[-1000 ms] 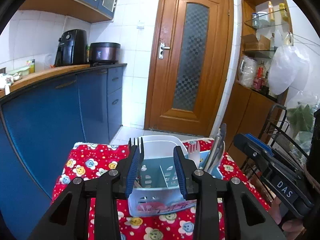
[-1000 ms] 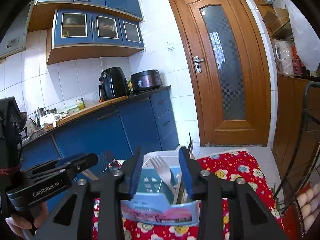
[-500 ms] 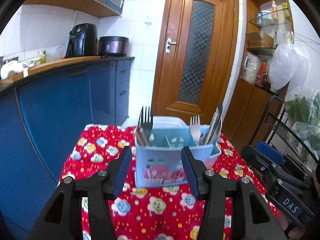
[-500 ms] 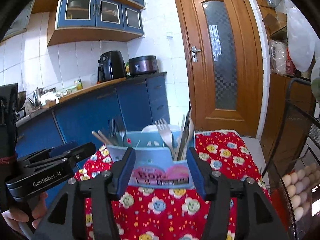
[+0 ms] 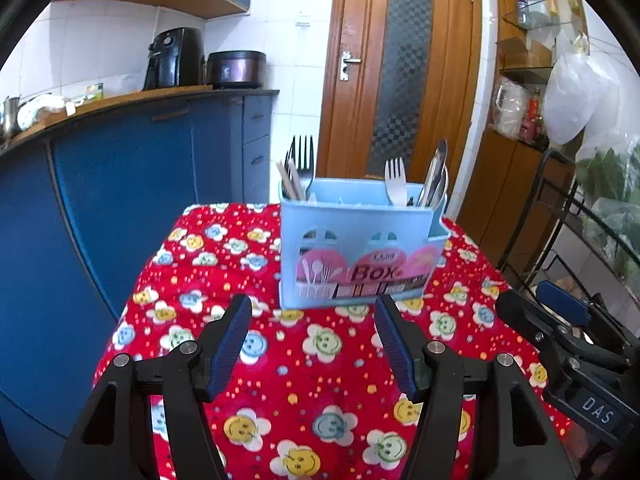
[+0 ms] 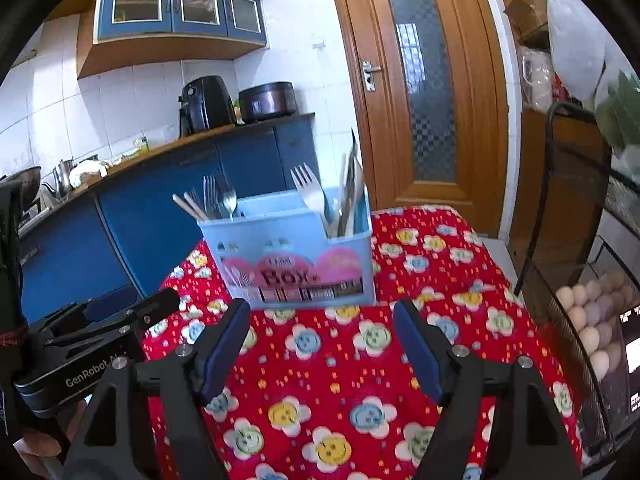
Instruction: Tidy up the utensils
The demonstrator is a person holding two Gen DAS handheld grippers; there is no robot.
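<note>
A light blue utensil box [image 5: 356, 248] [image 6: 296, 256] stands upright on the red flowered tablecloth [image 5: 280, 360] [image 6: 320, 360]. Metal forks [image 5: 302, 160] and chopsticks fill its left compartment; a white fork [image 5: 395, 180] and metal knives [image 5: 436, 176] stand at its right. My left gripper [image 5: 314, 304] is below and in front of the box, its jaws opening with nothing between them. My right gripper [image 6: 322, 308] sits likewise before the box, jaws opening and empty. Each gripper shows at the edge of the other's view.
Blue kitchen cabinets [image 5: 120, 184] run along the left with an air fryer [image 5: 174, 56] and cooker on top. A wooden door [image 5: 400, 72] is behind the table. A black wire rack [image 6: 580, 280] with eggs [image 6: 588, 312] stands close at the right.
Both grippers drew back from the box and sank toward the tablecloth, their jaws spreading wider. The box, earlier between the fingers, now stands free beyond the fingertips.
</note>
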